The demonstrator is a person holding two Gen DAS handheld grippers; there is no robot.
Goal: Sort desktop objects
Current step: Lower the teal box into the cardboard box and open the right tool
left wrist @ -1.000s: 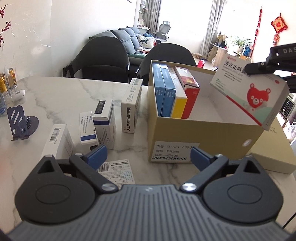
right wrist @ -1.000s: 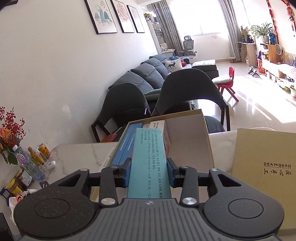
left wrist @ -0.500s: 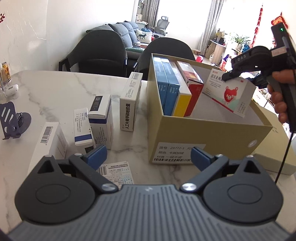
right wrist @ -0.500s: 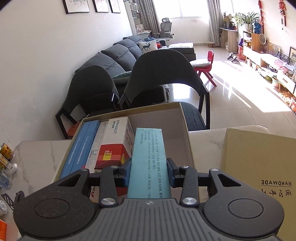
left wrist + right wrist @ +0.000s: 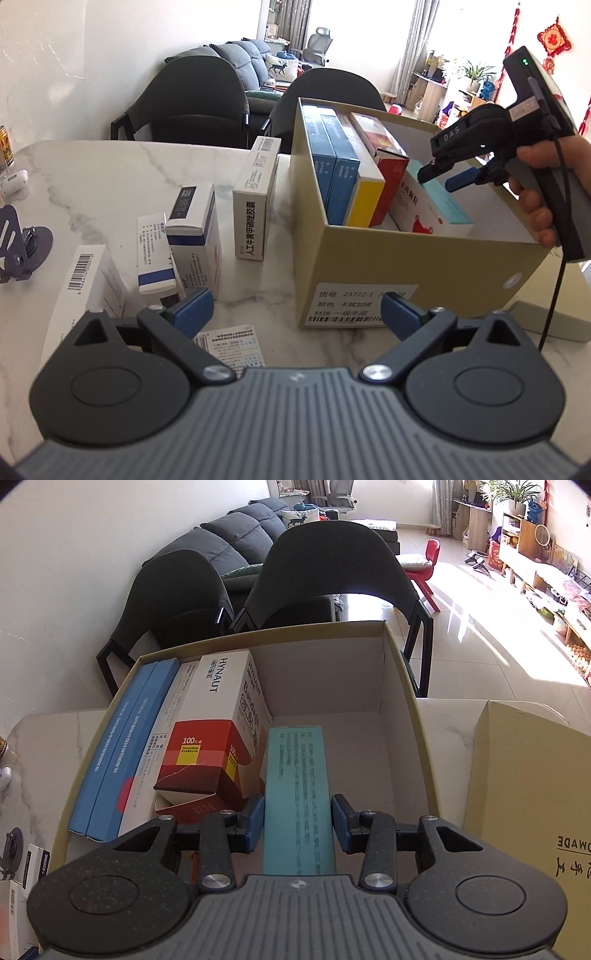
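Observation:
A tan carton stands on the marble table with two blue boxes, a yellow-ended box and a red-and-white HYNAUT box upright along its left side. My right gripper is shut on a teal-edged medicine box. That box sits low inside the carton and leans against the HYNAUT box. The left wrist view shows the same right gripper over the medicine box, held by a hand. My left gripper hovers open and empty before the carton's front.
Left of the carton stand loose medicine boxes: a tall white one, a blue-banded one, a smaller one and a barcode one. A flat leaflet lies nearby. A phone stand sits far left, the lid right.
The right gripper has come down from above the carton and lowered the medicine box inside, next to the HYNAUT box. The left gripper stays open and has barely moved.

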